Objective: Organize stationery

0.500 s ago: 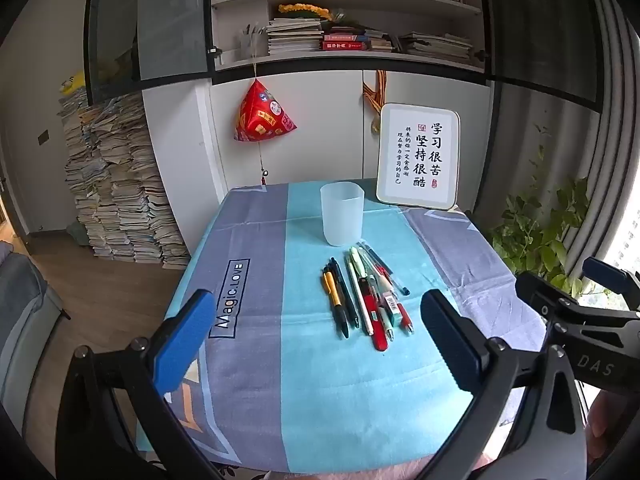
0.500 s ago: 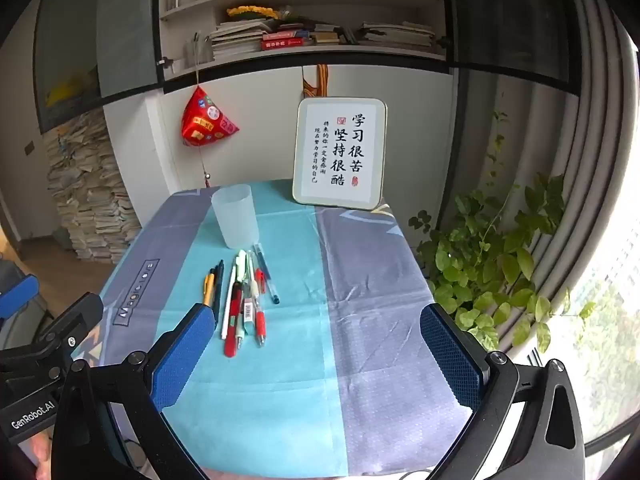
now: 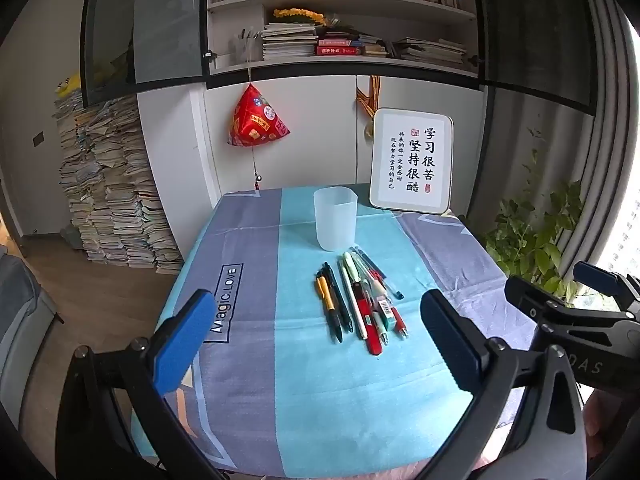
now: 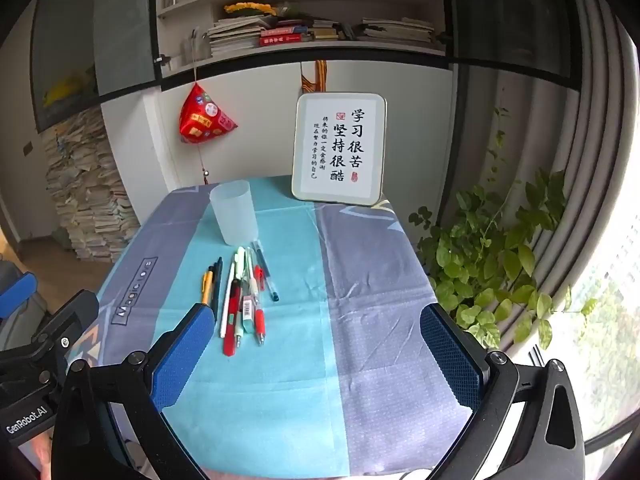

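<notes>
Pens [image 3: 360, 304], slim plastic barrels, lie bundled beside a frosted cup [image 3: 335, 218]; both tools, left [image 3: 316, 336] and right [image 4: 320, 348], spread wide, empty

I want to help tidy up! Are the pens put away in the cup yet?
Not yet, nothing looks done. The cup stands with no pen showing in it, and all the pens lie in a bunch on the cloth before it. The left gripper and right gripper are open and hold nothing. Every pen is left.

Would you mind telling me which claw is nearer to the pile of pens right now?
Left, though only slightly. The left claw hovers open just short of the pens, which sit nearly centred ahead of it. The right claw is open too, with the pens ahead to its left.
</notes>
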The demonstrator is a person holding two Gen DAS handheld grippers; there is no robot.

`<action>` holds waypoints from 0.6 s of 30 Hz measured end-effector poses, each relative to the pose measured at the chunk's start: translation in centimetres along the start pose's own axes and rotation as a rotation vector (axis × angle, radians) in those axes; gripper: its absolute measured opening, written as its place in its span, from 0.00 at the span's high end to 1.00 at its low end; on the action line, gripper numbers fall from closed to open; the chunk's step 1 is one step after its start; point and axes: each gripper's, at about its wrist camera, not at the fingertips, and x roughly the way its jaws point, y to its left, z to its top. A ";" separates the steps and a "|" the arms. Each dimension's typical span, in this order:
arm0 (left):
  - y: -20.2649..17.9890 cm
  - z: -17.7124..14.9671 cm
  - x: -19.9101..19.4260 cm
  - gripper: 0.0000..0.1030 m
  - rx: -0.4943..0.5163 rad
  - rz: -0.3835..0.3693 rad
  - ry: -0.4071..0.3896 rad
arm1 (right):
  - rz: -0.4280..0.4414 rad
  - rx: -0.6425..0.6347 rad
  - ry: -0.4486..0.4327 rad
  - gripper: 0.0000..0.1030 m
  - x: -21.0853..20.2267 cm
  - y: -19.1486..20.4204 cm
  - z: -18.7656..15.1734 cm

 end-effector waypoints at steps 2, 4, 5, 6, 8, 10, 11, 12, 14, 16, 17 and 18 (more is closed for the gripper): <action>0.0 0.1 0.0 0.01 -0.002 -0.005 0.001 | 0.002 0.000 0.000 0.00 0.0 0.0 0.0; 0.0 0.2 0.0 0.01 -0.002 -0.003 0.000 | 0.001 0.000 0.000 0.00 0.0 -0.1 0.0; 0.0 0.1 0.0 0.01 0.000 -0.002 0.000 | 0.001 0.001 0.001 0.00 0.1 0.0 0.0; -0.1 0.2 0.0 0.01 0.000 -0.002 0.001 | 0.001 0.001 0.002 0.00 0.2 0.0 0.0; 0.0 0.1 0.0 0.01 0.000 -0.003 -0.001 | 0.003 0.002 0.000 0.00 0.1 -0.1 -0.1; 0.0 0.1 0.0 0.01 -0.001 -0.002 0.000 | 0.002 0.002 0.000 0.00 0.1 0.0 -0.2; 0.0 0.1 0.1 0.01 -0.002 -0.001 0.002 | 0.003 0.003 -0.001 0.00 0.2 -0.1 -0.2; -0.1 0.1 0.2 0.01 -0.002 0.000 0.003 | 0.004 0.003 0.000 0.00 0.2 -0.1 -0.3; 0.0 0.0 0.2 0.01 -0.003 0.001 0.004 | 0.004 0.005 0.001 0.00 0.2 0.0 -0.2; 0.1 -0.1 0.4 0.01 -0.005 0.002 0.006 | 0.004 0.011 0.003 0.00 0.4 -0.4 -0.1; 0.3 -0.1 0.4 0.01 -0.005 0.002 0.008 | 0.003 0.011 0.004 0.00 0.5 -0.4 -0.1; 0.3 -0.2 0.5 0.01 -0.006 0.003 0.010 | 0.002 0.012 0.005 0.00 0.5 -0.4 -0.2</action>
